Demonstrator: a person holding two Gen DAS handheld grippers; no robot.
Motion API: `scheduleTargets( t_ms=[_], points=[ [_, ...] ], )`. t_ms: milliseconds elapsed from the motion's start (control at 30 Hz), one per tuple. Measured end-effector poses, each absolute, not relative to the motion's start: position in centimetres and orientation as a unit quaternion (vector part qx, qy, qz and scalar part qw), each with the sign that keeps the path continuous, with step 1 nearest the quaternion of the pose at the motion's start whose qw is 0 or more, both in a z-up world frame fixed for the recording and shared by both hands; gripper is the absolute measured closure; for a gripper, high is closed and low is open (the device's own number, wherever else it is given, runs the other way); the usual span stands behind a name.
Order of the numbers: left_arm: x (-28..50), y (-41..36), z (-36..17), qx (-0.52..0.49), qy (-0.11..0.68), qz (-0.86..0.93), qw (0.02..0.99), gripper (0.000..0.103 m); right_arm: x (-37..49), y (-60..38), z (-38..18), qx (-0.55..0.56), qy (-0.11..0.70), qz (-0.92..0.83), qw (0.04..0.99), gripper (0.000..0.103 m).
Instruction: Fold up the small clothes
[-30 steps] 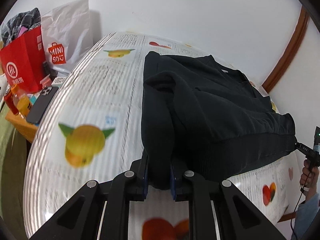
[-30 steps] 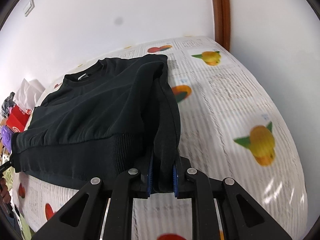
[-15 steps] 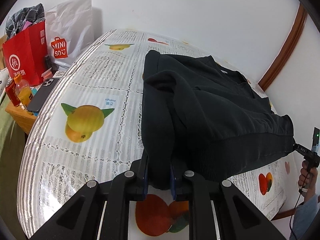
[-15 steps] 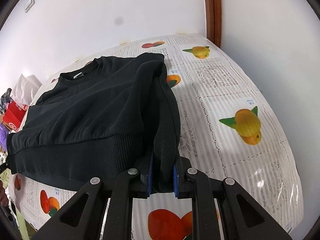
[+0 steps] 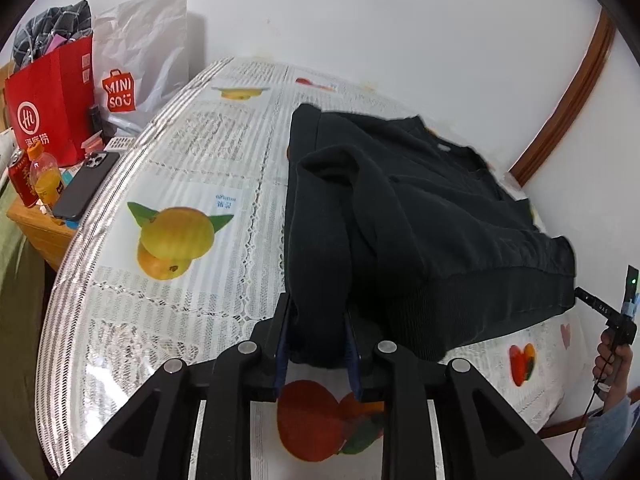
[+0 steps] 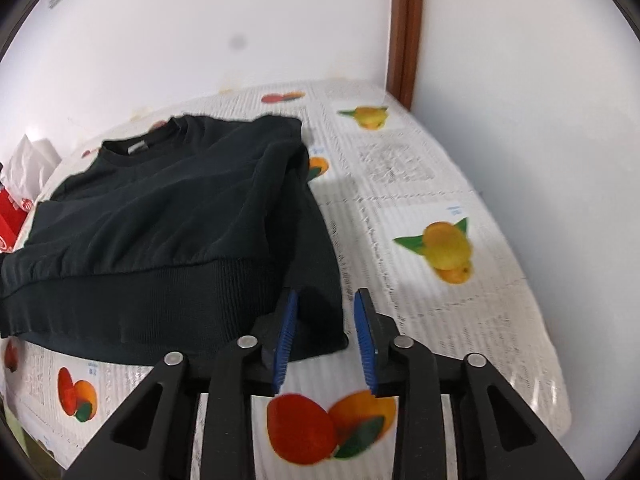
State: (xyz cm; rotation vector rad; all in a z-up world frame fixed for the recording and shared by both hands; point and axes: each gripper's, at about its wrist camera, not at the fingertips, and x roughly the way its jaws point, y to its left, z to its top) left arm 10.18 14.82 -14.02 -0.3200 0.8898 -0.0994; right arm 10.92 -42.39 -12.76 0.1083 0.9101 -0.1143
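Garment: a black sweatshirt (image 5: 420,216) is laid on the counter (image 5: 192,168), collar toward the wall, ribbed hem toward the near edge; both sleeves are folded in along the sides.
Counter cover: a fruit-print tablecloth (image 6: 420,184) with a glossy sheen is spread under the garment.
Left gripper (image 5: 316,344): the jaws are parted a little and a thick fold of sleeve cuff is seen between them; whether the pads are still pressing it cannot be told for certain.
Right gripper (image 6: 325,336): the jaws are held clearly apart; the cuff corner lies between them on the cloth and is not pinched.
Material: a soft, thick knit is judged, limp rather than stiff, light to moderate in weight; folds are expected to sag and bulge instead of creasing sharply.
Slip: the cover looks smooth, so sliding of the whole garment when dragged is considered likely.
Grasp points: the ribbed hem corners (image 6: 120,300) are judged best, being denser and less stretchy; all layers should be taken together.
Surroundings: a red paper bag (image 5: 48,104), a white Miniso bag (image 5: 140,60) and a phone (image 5: 86,184) are seen beside the counter.
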Motion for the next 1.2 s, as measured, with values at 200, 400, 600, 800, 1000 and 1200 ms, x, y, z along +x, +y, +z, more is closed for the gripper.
scheduleTargets(
  t_ms=[200,400,600,800,1000,1200],
  points=[
    [8.3,14.7,-11.6,-0.158,0.384,-0.079,0.906,0.075,8.2,-41.6,-11.5,0.06,0.413,-0.032,0.908,0.057],
    [8.5,12.8,-10.9,-0.138,0.373,-0.099,0.912,0.065,8.0,-39.7,-11.8,0.066,0.401,0.005,0.914,0.056],
    [10.0,11.3,-12.3,-0.124,0.402,-0.099,0.902,0.056,9.4,-38.6,-12.9,0.078,0.403,0.02,0.912,0.056],
    [10.7,10.9,-12.7,-0.12,0.413,-0.083,0.899,0.056,11.8,-37.9,-14.8,0.09,0.415,0.01,0.905,0.058],
    [9.3,10.2,-10.0,-0.11,0.368,-0.116,0.916,0.056,12.4,-37.7,-14.9,0.102,0.41,-0.006,0.906,0.065],
    [9.8,8.9,-11.1,-0.088,0.394,-0.101,0.909,0.056,12.0,-37.8,-15.2,0.092,0.415,0.001,0.905,0.065]
  ],
)
